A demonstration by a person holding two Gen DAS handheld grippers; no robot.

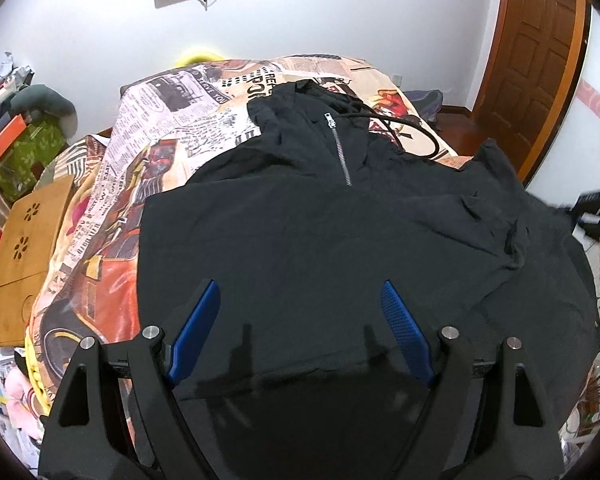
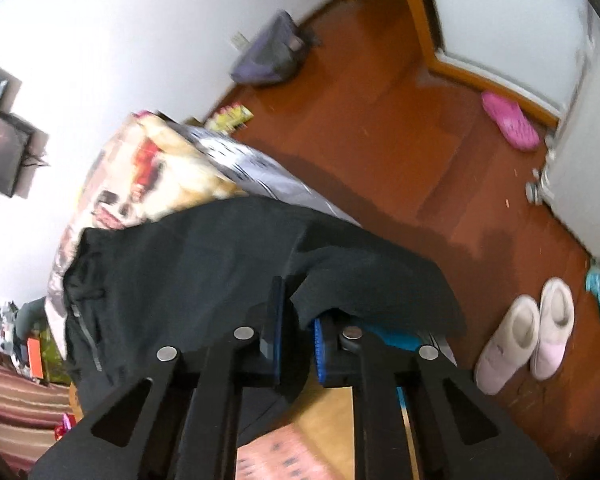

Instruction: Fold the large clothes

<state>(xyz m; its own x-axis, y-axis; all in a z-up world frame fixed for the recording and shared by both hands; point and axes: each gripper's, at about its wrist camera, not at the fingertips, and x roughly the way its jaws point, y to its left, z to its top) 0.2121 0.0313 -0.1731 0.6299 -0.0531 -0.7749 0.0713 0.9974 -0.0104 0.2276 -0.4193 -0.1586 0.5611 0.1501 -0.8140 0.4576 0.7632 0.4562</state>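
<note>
A large black zip hoodie (image 1: 320, 232) lies spread on a bed, with its silver zipper (image 1: 338, 148) and drawstring toward the far end. My left gripper (image 1: 299, 284) hovers over the hoodie's lower body. It is open, and its blue pads (image 1: 200, 328) stand wide apart with only flat cloth below them. In the right wrist view the hoodie (image 2: 172, 280) hangs over the bed's side. My right gripper (image 2: 298, 312) is shut on a bunched edge of its black cloth, which drapes over and hides the right fingertip.
The bed cover (image 1: 172, 128) has a newspaper print. A wooden lap table (image 1: 24, 256) sits at the bed's left. On the wood floor (image 2: 380, 120) beside the bed are pale slippers (image 2: 528, 332) and a pink shoe (image 2: 510, 120). A brown door (image 1: 540, 60) is at the far right.
</note>
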